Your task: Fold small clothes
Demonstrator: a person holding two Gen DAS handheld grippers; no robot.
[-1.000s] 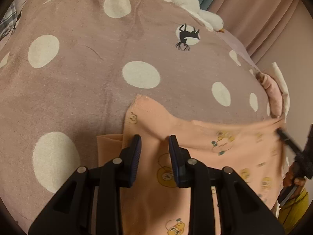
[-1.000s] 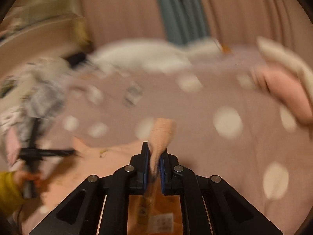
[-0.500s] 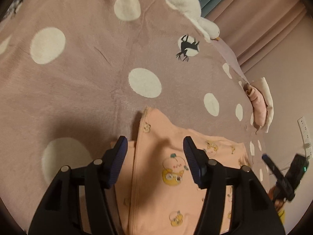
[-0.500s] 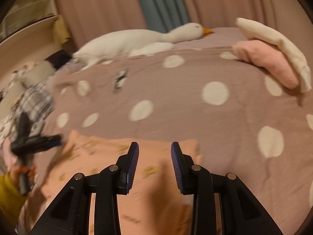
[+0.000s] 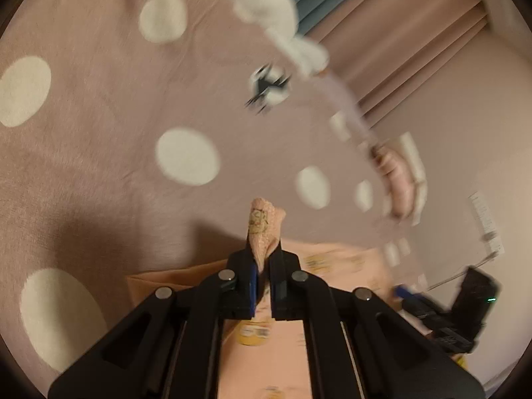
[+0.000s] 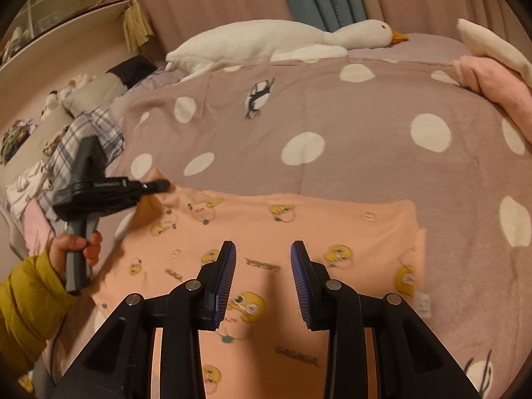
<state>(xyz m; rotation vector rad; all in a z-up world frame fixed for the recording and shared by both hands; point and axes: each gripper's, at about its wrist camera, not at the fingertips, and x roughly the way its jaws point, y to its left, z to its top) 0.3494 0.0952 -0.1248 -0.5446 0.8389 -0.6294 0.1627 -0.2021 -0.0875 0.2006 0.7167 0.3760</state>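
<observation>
Pinching the peach garment (image 5: pixel 264 229) corner, left gripper (image 5: pixel 262 266) apparently lifts it; right gripper (image 6: pixel 262 266) gapes above

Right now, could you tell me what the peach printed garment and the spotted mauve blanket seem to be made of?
Peach printed garment: likely thin cotton knit, matte; it lies flat and bunches softly. Spotted mauve blanket: probably fleece or flannel, judging by its soft brushed nap.

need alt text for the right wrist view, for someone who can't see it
The open right gripper hovers over a peach cartoon-print garment spread on a spotted mauve blanket. At left, the left gripper pinches the garment's corner. A white plush goose lies beyond.
</observation>
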